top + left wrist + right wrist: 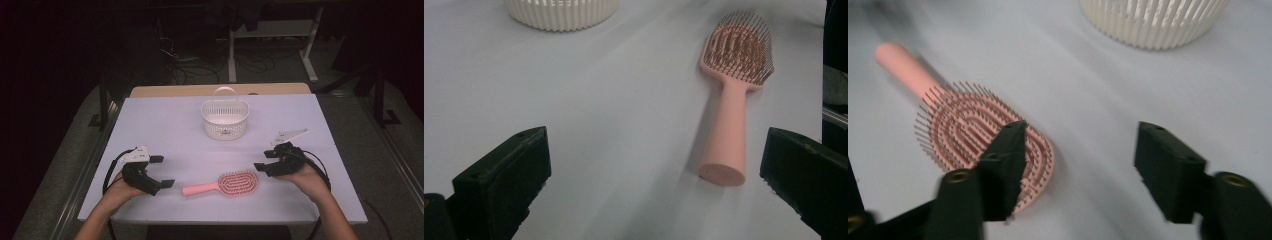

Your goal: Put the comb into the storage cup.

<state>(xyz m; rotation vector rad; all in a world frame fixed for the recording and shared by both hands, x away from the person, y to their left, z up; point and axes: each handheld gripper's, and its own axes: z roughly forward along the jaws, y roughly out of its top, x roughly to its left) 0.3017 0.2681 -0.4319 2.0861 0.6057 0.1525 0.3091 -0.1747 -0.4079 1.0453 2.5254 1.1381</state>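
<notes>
Bright lit table (pixel 165 125), dark surroundings, slight motion blur

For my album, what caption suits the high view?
Two open hand-held grippers, left and right, flank a pink hairbrush before a white basket.

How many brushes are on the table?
1. The pink brush lies bristles up near the table's front edge, between the two grippers, in front of the basket.

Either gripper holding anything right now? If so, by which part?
Nothing held. The left gripper and right gripper are both open; the pink plastic paddle hairbrush lies free on the white table.
</notes>
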